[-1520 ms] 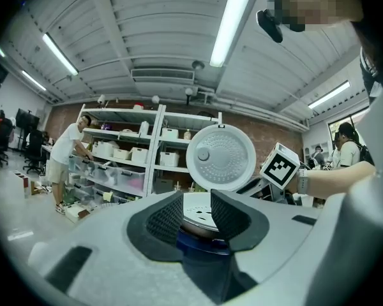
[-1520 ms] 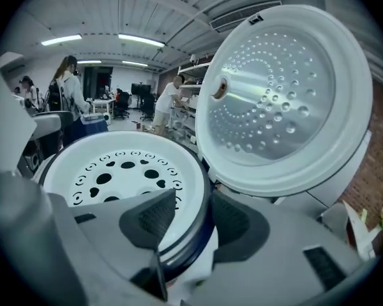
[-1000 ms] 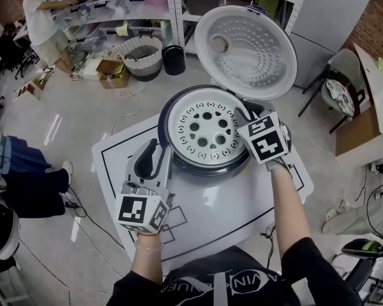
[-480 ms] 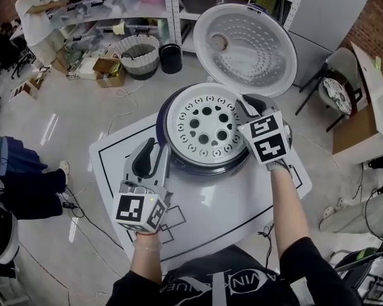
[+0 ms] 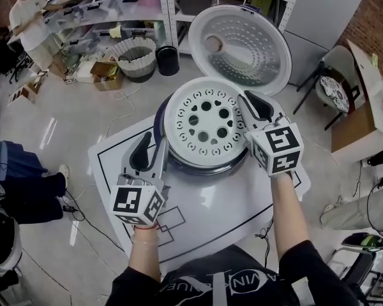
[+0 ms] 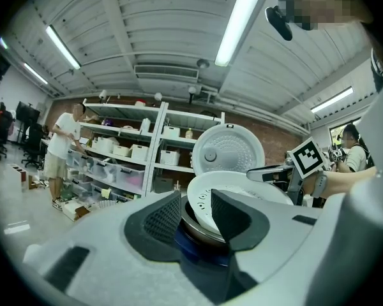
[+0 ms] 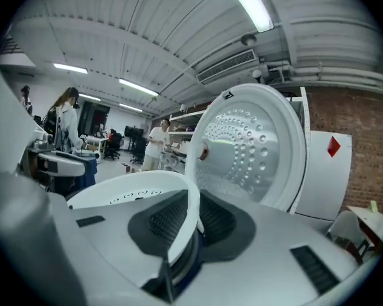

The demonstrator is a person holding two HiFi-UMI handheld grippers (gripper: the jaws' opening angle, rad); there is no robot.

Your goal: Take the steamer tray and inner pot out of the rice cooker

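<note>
The right claw (image 7: 190, 217) has just been closing and pinches the rim of the steamer tray (image 5: 204, 121) at the tray's 3 o'clock edge. The tray is round, with no long side, and sits holed face up just above the mouth of the rice cooker (image 5: 201, 169). The left claw (image 6: 196, 212) stands spread at the cooker's 8 o'clock, gripping nothing. The cooker's lid (image 5: 239, 46) is open at 12 o'clock, and the cooker sits on the desk (image 5: 230, 209).

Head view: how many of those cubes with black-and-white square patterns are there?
2. One white marker cube is at the view's lower left; the other sits right of the round white perforated steamer tray. None appears hidden.
</note>
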